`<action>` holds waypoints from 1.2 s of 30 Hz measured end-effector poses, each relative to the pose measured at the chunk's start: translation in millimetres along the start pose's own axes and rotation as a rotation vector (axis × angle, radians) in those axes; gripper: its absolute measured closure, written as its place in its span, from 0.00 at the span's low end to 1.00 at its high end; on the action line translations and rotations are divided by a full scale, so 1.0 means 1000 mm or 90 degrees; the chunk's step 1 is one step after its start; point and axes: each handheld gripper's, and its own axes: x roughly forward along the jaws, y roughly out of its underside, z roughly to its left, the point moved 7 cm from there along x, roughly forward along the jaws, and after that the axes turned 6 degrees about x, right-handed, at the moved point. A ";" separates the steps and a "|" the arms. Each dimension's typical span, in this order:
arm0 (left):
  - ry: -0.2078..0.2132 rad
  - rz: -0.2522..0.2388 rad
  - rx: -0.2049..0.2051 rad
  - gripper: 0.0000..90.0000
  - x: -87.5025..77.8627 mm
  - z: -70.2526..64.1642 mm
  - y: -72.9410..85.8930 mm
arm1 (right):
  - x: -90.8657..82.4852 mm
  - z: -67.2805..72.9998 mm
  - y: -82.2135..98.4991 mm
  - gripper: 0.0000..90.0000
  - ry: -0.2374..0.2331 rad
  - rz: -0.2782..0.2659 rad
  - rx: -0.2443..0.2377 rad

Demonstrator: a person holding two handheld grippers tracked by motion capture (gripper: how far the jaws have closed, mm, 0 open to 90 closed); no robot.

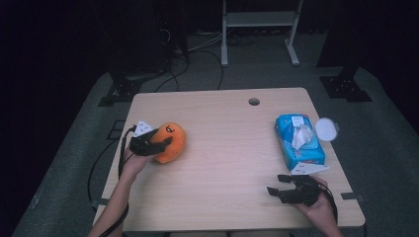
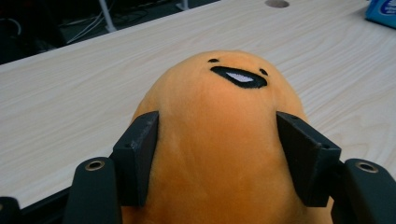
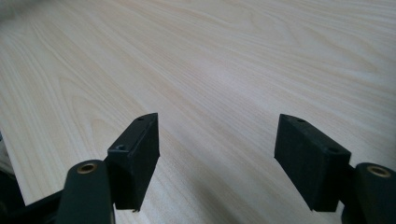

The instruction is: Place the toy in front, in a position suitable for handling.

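Observation:
An orange plush toy [image 1: 172, 143] with a small black face lies on the left part of the wooden table [image 1: 222, 163]. My left gripper [image 1: 163, 137] comes at it from the left. In the left gripper view both black pads press into the sides of the plush toy [image 2: 219, 93], so my left gripper [image 2: 217, 135] is shut on it. Near the front right edge my right gripper [image 1: 276, 184] rests low over bare wood and points left. In the right gripper view my right gripper [image 3: 217, 140] stands open with nothing between its jaws.
A blue pack of wet wipes [image 1: 299, 140] with a tissue sticking out lies at the right, just beyond the right gripper. A round white lid [image 1: 326, 129] sits beside it at the table's right edge. A cable hole [image 1: 254, 101] is near the far edge.

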 end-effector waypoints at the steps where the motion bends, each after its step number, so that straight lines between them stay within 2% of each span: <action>1: 0.002 0.006 0.003 0.38 0.000 0.000 -0.002 | 0.000 -0.001 0.000 0.33 0.001 -0.002 -0.002; 6: 0.007 0.015 -0.002 0.46 -0.003 0.000 -0.007 | -0.001 -0.002 -0.001 0.33 0.002 -0.007 -0.002; 13: 0.017 0.016 -0.015 0.51 -0.007 0.002 -0.012 | -0.005 -0.003 -0.003 0.33 0.009 -0.016 -0.004; 16: 0.020 0.006 -0.032 0.53 -0.010 0.005 -0.015 | -0.006 -0.004 -0.002 0.33 0.010 -0.016 -0.003; 17: 0.027 -0.012 -0.043 0.54 -0.013 0.005 -0.019 | -0.007 -0.004 -0.003 0.33 0.012 -0.017 -0.007; 20: 0.032 -0.021 -0.048 0.55 -0.017 0.005 -0.024 | -0.007 -0.005 -0.004 0.33 0.012 -0.020 -0.006; 23: 0.042 -0.044 -0.045 0.55 -0.024 0.001 -0.034 | -0.008 -0.006 -0.004 0.33 0.014 -0.021 -0.004; 24: 0.048 -0.052 -0.041 0.55 -0.026 -0.002 -0.039 | -0.009 -0.006 -0.004 0.33 0.014 -0.022 -0.003; 25: 0.066 -0.065 -0.029 0.55 -0.030 -0.010 -0.048 | -0.009 -0.006 -0.004 0.33 0.014 -0.022 -0.003; 26: 0.066 -0.065 -0.029 0.54 -0.030 -0.010 -0.048 | -0.009 -0.006 -0.004 0.33 0.014 -0.022 -0.003; 27: 0.085 -0.077 -0.012 0.54 -0.033 -0.022 -0.057 | -0.008 -0.006 -0.004 0.33 0.014 -0.023 -0.004; 28: 0.085 -0.077 -0.012 0.54 -0.033 -0.022 -0.057 | -0.008 -0.006 -0.004 0.33 0.014 -0.023 -0.004; 29: 0.105 -0.082 0.007 0.54 -0.034 -0.036 -0.066 | -0.008 -0.006 -0.004 0.33 0.015 -0.022 -0.004; 31: 0.121 -0.082 0.031 0.54 -0.033 -0.051 -0.074 | -0.008 -0.006 -0.004 0.33 0.015 -0.022 -0.004; 32: 0.121 -0.082 0.031 0.54 -0.033 -0.051 -0.074 | -0.009 -0.006 -0.004 0.33 0.016 -0.021 -0.004; 33: 0.144 -0.092 0.047 0.54 -0.032 -0.066 -0.081 | -0.009 -0.006 -0.004 0.33 0.016 -0.021 -0.005; 34: 0.144 -0.092 0.047 0.54 -0.032 -0.066 -0.081 | -0.009 -0.006 -0.004 0.33 0.016 -0.021 -0.005; 35: 0.170 -0.102 0.057 0.54 -0.031 -0.082 -0.087 | -0.010 -0.007 -0.004 0.33 0.017 -0.023 -0.007; 36: 0.170 -0.102 0.057 0.54 -0.031 -0.082 -0.087 | -0.010 -0.007 -0.004 0.33 0.018 -0.024 -0.005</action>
